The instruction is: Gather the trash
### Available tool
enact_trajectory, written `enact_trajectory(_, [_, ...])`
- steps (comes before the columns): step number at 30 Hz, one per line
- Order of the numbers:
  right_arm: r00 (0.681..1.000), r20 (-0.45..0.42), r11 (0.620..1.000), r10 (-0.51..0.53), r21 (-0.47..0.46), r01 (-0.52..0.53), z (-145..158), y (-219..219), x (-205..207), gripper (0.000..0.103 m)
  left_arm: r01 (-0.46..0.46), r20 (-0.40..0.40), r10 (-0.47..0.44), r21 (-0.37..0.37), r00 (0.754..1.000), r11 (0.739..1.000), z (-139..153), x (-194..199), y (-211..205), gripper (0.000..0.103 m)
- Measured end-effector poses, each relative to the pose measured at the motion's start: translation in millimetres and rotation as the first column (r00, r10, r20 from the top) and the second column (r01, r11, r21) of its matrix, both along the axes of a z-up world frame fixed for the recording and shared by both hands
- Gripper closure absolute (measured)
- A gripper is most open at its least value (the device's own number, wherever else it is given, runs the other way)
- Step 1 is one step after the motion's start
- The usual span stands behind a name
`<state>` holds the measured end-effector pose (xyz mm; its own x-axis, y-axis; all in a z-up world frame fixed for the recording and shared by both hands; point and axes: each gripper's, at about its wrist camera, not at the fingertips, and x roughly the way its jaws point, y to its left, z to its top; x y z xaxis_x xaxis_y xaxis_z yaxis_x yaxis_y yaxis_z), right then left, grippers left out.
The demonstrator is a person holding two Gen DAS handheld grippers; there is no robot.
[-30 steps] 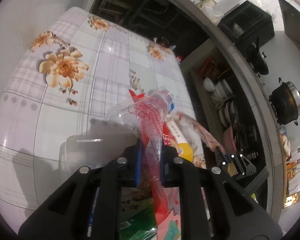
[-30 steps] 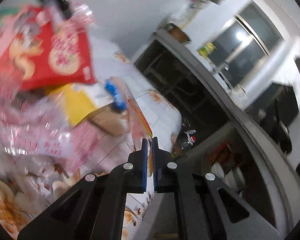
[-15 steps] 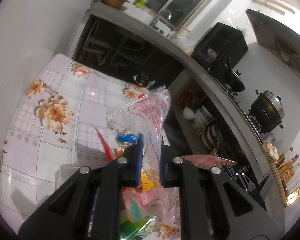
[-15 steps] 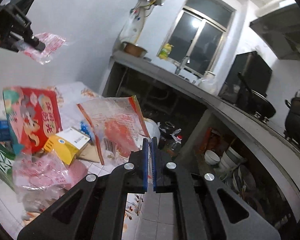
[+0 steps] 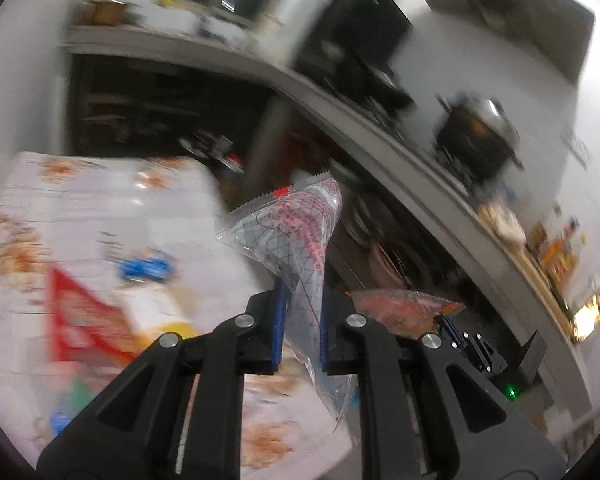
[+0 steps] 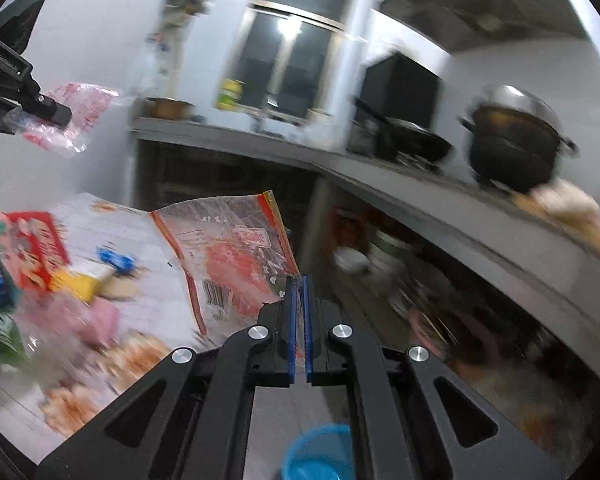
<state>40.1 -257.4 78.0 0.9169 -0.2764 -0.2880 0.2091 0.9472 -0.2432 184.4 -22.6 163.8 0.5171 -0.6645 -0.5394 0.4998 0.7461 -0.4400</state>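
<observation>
My left gripper (image 5: 300, 292) is shut on a clear plastic bag with red print (image 5: 296, 232), held up in the air over the table's right edge. My right gripper (image 6: 299, 284) is shut on a clear wrapper with orange-red print (image 6: 228, 252), also lifted off the table. That orange wrapper (image 5: 400, 306) and the right gripper (image 5: 460, 340) show low on the right of the left wrist view. Up at the left of the right wrist view are the left gripper (image 6: 52, 112) and its bag (image 6: 80, 108). More trash lies on the floral table (image 6: 148, 240): a red snack bag (image 6: 28, 248), a yellow box (image 6: 80, 282), a blue wrapper (image 6: 116, 258).
A blue bin (image 6: 320, 456) sits on the floor below the right gripper. A grey counter (image 6: 420, 200) runs along the right with a pan (image 6: 412, 144) and a black pot (image 6: 516, 148). Dishes fill the shelf under it. A window (image 6: 292, 60) is at the back.
Both grippers have risen off the table with their wrappers and swung right toward the counter side. The views have rolled level and are now blurred by motion.
</observation>
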Motion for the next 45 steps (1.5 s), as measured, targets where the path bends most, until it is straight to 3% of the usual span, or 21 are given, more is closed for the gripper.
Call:
enact_trajectory(3, [0.994,-0.038,0.994,-0.105,0.025,0.106,-16.2,-36.0,-24.9,0.1,0.133,-0.072,-0.128,0.059,0.989,0.989,-25.5,2.3,-81.6,0.091])
enact_trajectory(5, [0.982,-0.077,0.983,-0.174,0.044,0.177,-34.8,-61.5,-39.5,0.1,0.223,-0.169,-0.204,0.101,0.964,0.97,-53.7,6.5,-141.1,0.091])
enact_trajectory(7, [0.968,-0.119,0.97,-0.223,0.068,0.232,-54.8,-83.2,-49.4,0.1,0.303,-0.288,-0.255,0.135,0.923,0.944,-89.9,9.8,-201.2,0.091])
enact_trajectory(10, [0.942,-0.195,0.949,-0.272,0.109,0.296,-91.1,-111.0,-54.3,0.1,0.371,-0.374,-0.276,0.21,0.885,0.904,-135.6,7.5,-263.7,0.091])
enact_trajectory(12, [0.925,-0.246,0.935,-0.289,0.134,0.328,-115.9,-127.8,-54.4,0.1,0.426,-0.428,-0.285,0.28,0.857,0.86,-175.4,4.2,-309.0,0.091])
enact_trajectory(16, [0.883,-0.35,0.905,-0.313,0.172,0.389,-171.5,-160.9,-41.1,0.1,0.464,-0.503,-0.251,0.358,0.827,0.81,-240.0,9.2,-361.5,0.091])
enact_trajectory(22, [0.833,-0.435,0.837,-0.341,0.263,0.48,-233.5,-209.1,-6.4,0.1,0.448,-0.52,-0.189,0.434,0.833,0.782,-294.9,23.2,-404.3,0.09])
enact_trajectory(24, [0.824,-0.46,0.81,-0.332,0.309,0.498,-246.3,-221.9,3.9,0.1,0.449,-0.523,-0.179,0.451,0.833,0.771,-308.7,28.7,-416.1,0.083])
enact_trajectory(27, [0.806,-0.495,0.752,-0.324,0.383,0.537,-270.2,-242.7,12.9,0.095,0.439,-0.511,-0.159,0.492,0.845,0.752,-323.4,35.0,-430.0,0.052])
enact_trajectory(28, [0.791,-0.518,0.731,-0.326,0.392,0.558,-278.4,-247.7,14.9,0.093,0.428,-0.501,-0.151,0.503,0.852,0.751,-325.1,36.6,-430.9,0.044])
enact_trajectory(30, [0.776,-0.529,0.708,-0.343,0.397,0.584,-284.9,-252.0,12.9,0.091,0.408,-0.49,-0.137,0.502,0.861,0.763,-323.8,38.4,-426.8,0.043])
enact_trajectory(34, [0.766,-0.525,0.68,-0.37,0.409,0.609,-285.3,-250.2,-2.4,0.085,0.416,-0.502,-0.144,0.486,0.853,0.769,-323.0,40.3,-422.1,0.04])
enact_trajectory(43, [0.802,-0.51,0.7,-0.31,0.449,0.556,-281.8,-249.3,-5.4,0.084,0.377,-0.475,-0.137,0.459,0.869,0.804,-304.8,40.3,-404.0,0.04])
enact_trajectory(45, [0.794,-0.518,0.689,-0.317,0.449,0.569,-283.3,-254.1,0.6,0.084,0.37,-0.471,-0.139,0.442,0.871,0.818,-294.8,40.1,-396.7,0.04])
